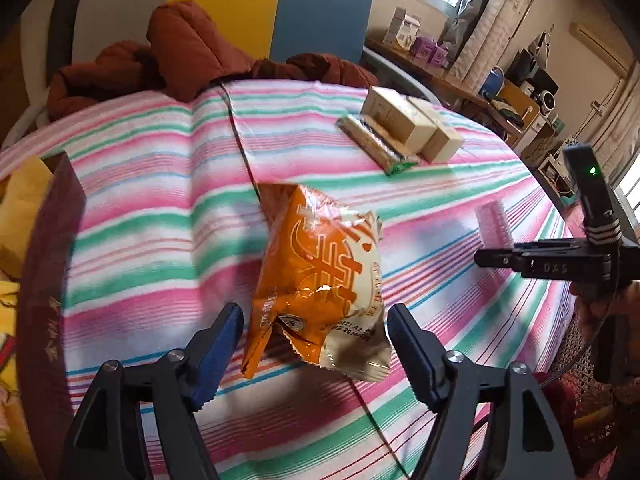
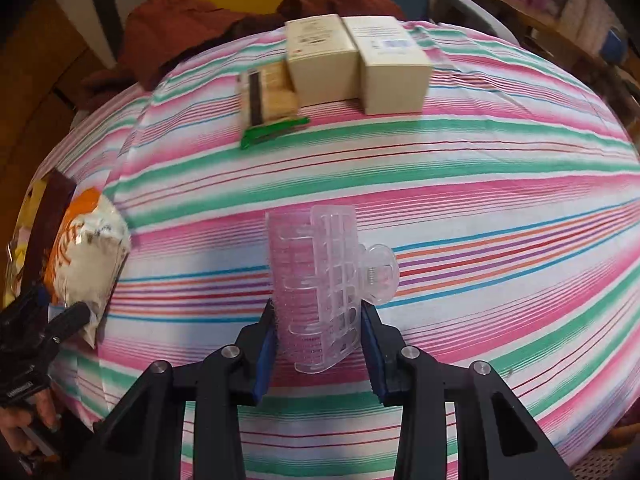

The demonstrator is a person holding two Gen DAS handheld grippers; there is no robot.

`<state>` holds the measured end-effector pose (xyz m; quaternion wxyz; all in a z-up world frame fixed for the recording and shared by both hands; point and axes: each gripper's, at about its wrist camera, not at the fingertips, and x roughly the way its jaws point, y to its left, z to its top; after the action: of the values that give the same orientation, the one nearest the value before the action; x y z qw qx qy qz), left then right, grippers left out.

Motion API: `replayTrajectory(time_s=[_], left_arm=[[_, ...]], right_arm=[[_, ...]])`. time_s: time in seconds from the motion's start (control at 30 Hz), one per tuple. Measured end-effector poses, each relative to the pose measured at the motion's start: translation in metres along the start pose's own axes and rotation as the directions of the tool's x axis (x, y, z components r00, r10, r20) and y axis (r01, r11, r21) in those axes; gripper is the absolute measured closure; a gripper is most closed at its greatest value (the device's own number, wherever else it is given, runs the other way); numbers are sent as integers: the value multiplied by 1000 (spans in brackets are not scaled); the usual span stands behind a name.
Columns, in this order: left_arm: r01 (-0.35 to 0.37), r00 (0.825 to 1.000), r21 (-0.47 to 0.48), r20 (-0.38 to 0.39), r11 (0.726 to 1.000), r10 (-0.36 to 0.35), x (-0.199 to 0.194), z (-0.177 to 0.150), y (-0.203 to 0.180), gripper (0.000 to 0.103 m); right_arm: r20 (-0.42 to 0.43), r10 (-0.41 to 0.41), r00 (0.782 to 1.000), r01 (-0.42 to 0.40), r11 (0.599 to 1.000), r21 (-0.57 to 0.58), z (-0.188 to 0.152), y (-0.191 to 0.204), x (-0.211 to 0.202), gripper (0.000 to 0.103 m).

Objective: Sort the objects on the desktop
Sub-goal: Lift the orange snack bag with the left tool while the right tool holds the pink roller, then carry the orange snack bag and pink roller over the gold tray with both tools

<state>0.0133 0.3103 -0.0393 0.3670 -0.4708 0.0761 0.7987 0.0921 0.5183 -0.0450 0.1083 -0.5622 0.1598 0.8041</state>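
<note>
Snack packet (image 2: 86, 256) blurred, partly hidden

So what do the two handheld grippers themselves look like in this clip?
Both match: the left gripper and right gripper have black angular linkage arms with silver rivets and blue ribbed pads. Seen from the side, the right one carries a black block with a green light.

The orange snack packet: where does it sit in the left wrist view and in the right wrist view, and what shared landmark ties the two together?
Left wrist view: the orange snack packet is at centre, between the open fingers of the left gripper, which do not press on it.
Right wrist view: the packet is at the far left edge, by the left gripper.
Shared landmark: the two cream boxes at the far side of the striped cloth.
</note>
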Motion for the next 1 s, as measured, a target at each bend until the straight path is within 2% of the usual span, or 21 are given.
replayTrajectory(time_s=[0.13,0.23,0.3,0.37,0.4,0.53,0.7,0.83,1.0], left_arm=[[-41,998,34,43,999,39,-6,14,-6,22],[-69,998,66,19,995,68,7,23,-11,22],[-70,997,86,-28,994,73,22,23,-13,24],[-66,995,91,-63,994,72,35,18,-13,38],[-53,996,80,-72,995,59,39,14,-11,38],[-50,998,118,-38,992,55,33,7,-13,40],[0,999,71,-41,997,3,22,-2,-4,41],[42,998,51,-38,998,-40,6,-11,4,41],[108,994,16,-21,994,-108,-20,-23,19,41]], right_arm=[[-6,2,1000,-2,1000,2,3,-1,1,64],[-5,11,1000,-10,1000,12,18,-8,8,64],[-6,10,1000,-10,1000,11,16,-8,9,64],[-6,12,1000,-12,1000,11,21,-21,12,64],[-5,14,1000,-14,1000,13,15,-26,7,64],[-2,15,1000,-15,1000,18,14,-28,6,64],[11,36,999,-36,999,19,16,-25,6,64],[12,89,996,-90,995,39,11,-22,4,64],[13,132,991,-132,990,42,2,-2,6,64]])
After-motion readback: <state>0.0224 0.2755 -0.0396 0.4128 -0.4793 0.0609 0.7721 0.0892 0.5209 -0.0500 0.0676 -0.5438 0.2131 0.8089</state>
